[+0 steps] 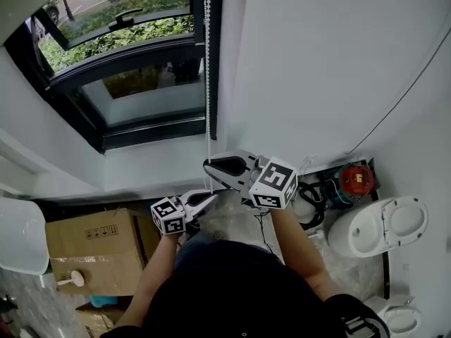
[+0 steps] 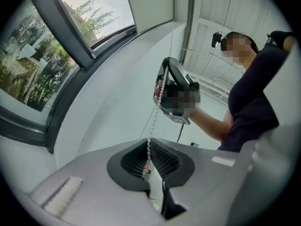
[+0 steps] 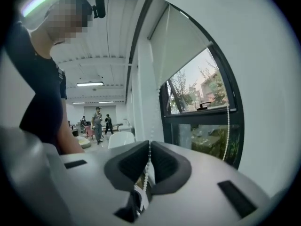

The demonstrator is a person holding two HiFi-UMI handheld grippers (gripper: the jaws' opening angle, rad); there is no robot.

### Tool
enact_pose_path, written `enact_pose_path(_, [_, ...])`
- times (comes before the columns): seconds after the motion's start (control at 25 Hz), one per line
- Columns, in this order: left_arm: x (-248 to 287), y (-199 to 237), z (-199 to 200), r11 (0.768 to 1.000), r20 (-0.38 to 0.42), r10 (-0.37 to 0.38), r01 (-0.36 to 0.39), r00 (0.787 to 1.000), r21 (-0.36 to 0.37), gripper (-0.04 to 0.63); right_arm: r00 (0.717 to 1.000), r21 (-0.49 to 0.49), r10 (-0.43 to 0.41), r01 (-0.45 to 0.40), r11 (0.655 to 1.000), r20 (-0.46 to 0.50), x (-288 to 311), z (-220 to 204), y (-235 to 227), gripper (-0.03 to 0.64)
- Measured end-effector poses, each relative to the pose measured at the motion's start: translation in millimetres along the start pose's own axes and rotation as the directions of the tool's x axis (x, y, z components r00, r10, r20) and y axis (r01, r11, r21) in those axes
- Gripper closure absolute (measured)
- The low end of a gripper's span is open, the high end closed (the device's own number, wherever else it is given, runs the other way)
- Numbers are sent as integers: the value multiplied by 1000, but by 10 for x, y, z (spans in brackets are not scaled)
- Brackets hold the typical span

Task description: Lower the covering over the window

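A white bead chain (image 1: 207, 62) hangs down the right side of the dark-framed window (image 1: 141, 129). My right gripper (image 1: 209, 166) is shut on this chain, with my left gripper (image 1: 211, 198) shut on it just below. In the left gripper view the chain (image 2: 155, 117) rises taut from the closed left gripper (image 2: 149, 148) to the right gripper (image 2: 162, 86) above. In the right gripper view the beads (image 3: 149, 149) pass between the closed right gripper (image 3: 149, 147). The pale roller blind (image 3: 181, 46) covers only the top of the window. The chain's other strand (image 3: 228, 131) hangs by the frame.
A cardboard box (image 1: 91, 248) stands on the floor at the left and a white toilet (image 1: 384, 224) at the right, beside a red device with cables (image 1: 356, 178). The white wall (image 1: 317, 62) runs right of the window. People (image 3: 97, 121) stand far off in the room.
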State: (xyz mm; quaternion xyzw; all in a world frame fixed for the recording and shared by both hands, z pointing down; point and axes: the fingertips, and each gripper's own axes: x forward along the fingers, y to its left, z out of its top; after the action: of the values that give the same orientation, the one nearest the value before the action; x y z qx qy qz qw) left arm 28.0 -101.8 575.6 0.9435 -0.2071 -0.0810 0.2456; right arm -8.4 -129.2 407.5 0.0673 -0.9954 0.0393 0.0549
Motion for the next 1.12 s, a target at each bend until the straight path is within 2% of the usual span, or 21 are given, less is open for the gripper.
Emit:
enact_pose_path(0.12, [-32,-1,15,1000,17,2,-2,1000,-3,572,1000,36,23,-24,999,22,-4,16,5,600])
enact_pose_path(0.2, [-49,7,-17,1000,2,10,-10,1000,-1,571,998,88,37,-41,995,42,-6,-16,1,601])
enact_pose_path(0.32, [-49,33,-302,1000,-138,26,-24,990,16,571,998,93,39,-34,995,-54,65,-283,17,603])
enact_pose_path(0.4, [-56,31,-457,999,-186,32,-32,982,1,571,996,113,41,-32,993,-74,85,-434,35,603])
enact_pose_path(0.52, [-70,51,-475,998,-155,46,-53,987,-39,571,999,179,33,-31,983,-4,29,-461,0,603])
enact_pose_path(0.64, [-81,81,-450,996,-145,56,-64,988,-54,571,999,189,27,-30,981,19,6,-467,-64,603])
enact_pose_path(0.72, [-88,85,-463,996,-155,60,-69,986,-55,571,1000,183,27,-27,983,2,10,-507,-87,603])
enact_pose_path(0.84, [-87,90,-573,996,-213,66,-77,975,-43,571,994,152,20,-4,988,-103,37,-764,-110,603])
enact_pose_path(0.92, [-94,91,-620,996,-233,64,-77,970,-47,571,992,173,13,9,985,-125,22,-920,-144,603])
enact_pose_path(1.0, [-113,100,-589,995,-217,60,-75,974,-61,571,994,207,5,17,978,-106,-8,-963,-185,603])
enact_pose_path(1.12, [-126,140,-472,994,-169,66,-79,983,-73,571,994,204,9,13,979,-107,-27,-956,-212,603])
